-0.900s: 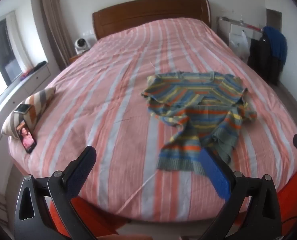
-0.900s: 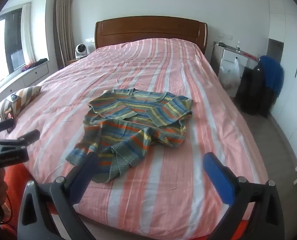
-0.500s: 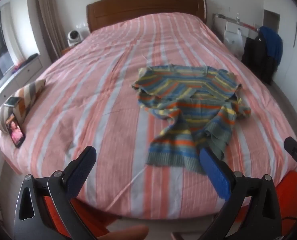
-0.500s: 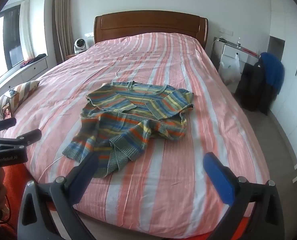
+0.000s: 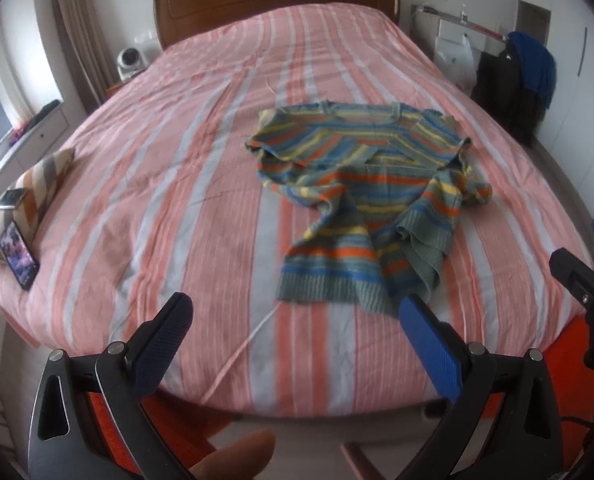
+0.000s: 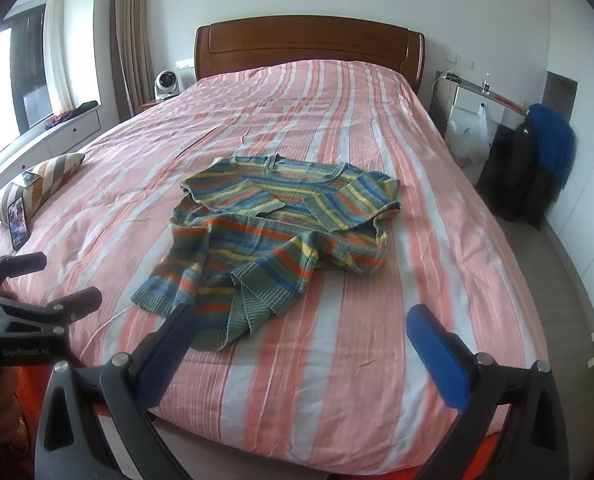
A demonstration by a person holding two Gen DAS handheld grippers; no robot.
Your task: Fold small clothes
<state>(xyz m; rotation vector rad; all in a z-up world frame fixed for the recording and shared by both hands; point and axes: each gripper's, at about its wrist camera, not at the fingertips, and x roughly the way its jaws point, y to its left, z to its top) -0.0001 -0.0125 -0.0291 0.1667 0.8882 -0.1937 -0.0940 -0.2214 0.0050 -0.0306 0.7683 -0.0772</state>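
The left gripper [image 5: 293,334] has its fingers [image 5: 429,344] spread wide and holds nothing; the right gripper [image 6: 301,340] is the same. At 12 o'clock from both, the striped sweater [image 6: 273,236] lies crumpled on the bed [image 6: 357,128], its hem nearest the fingers.

You've drawn both grippers back toward the foot of the bed [image 5: 201,184], so the striped sweater [image 5: 361,200] now sits lower in the left view, toward 12 o'clock.
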